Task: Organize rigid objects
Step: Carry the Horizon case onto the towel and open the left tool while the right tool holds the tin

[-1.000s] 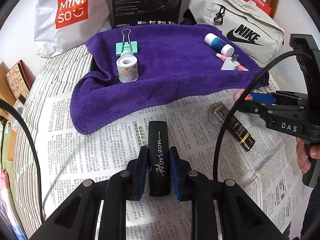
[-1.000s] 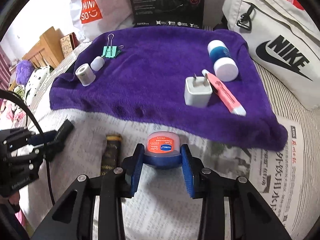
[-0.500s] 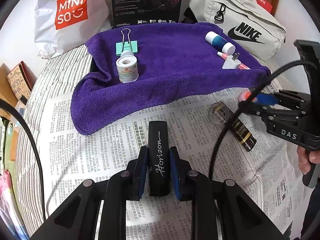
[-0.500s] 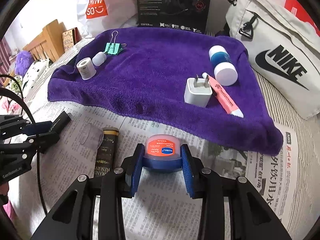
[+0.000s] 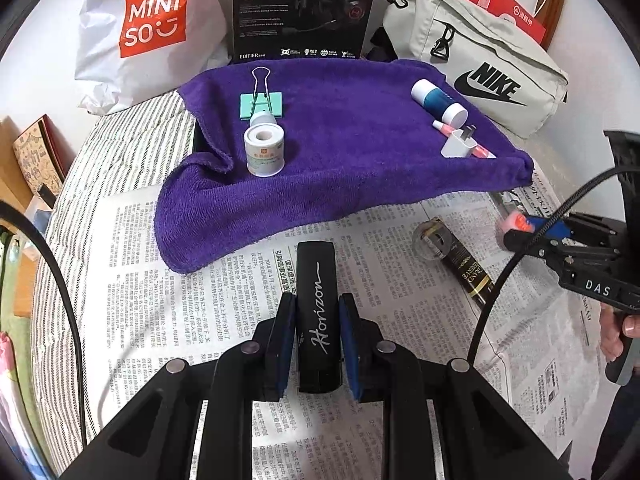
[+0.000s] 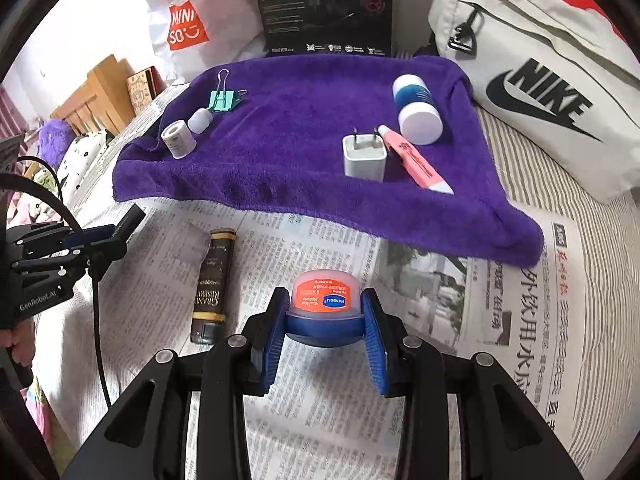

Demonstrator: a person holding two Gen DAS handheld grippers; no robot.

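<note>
My left gripper [image 5: 316,308] is shut on a black bar lettered "Horizon" [image 5: 318,304], held above the newspaper [image 5: 160,312]. My right gripper [image 6: 325,312] is shut on a small blue jar with an orange lid [image 6: 324,306], also over the newspaper [image 6: 512,320]. On the purple towel [image 6: 288,136] lie a green binder clip [image 6: 222,98], a white tape roll [image 6: 178,138], a small white cap [image 6: 200,120], a white plug [image 6: 364,156], a pink highlighter [image 6: 416,160] and a blue-and-white bottle [image 6: 416,110]. A dark tube with a clear cap [image 6: 210,280] lies on the paper between the grippers.
Behind the towel stand a white shopping bag [image 5: 148,32], a black box [image 5: 304,8] and a grey sports bag [image 5: 480,68]. The left gripper [image 6: 96,240] shows at the left of the right wrist view. A striped bed cover [image 6: 560,184] lies beneath.
My right gripper has drawn back from the towel with the jar, so the dark tube and more newspaper show. The left gripper and its black bar have stayed put.
</note>
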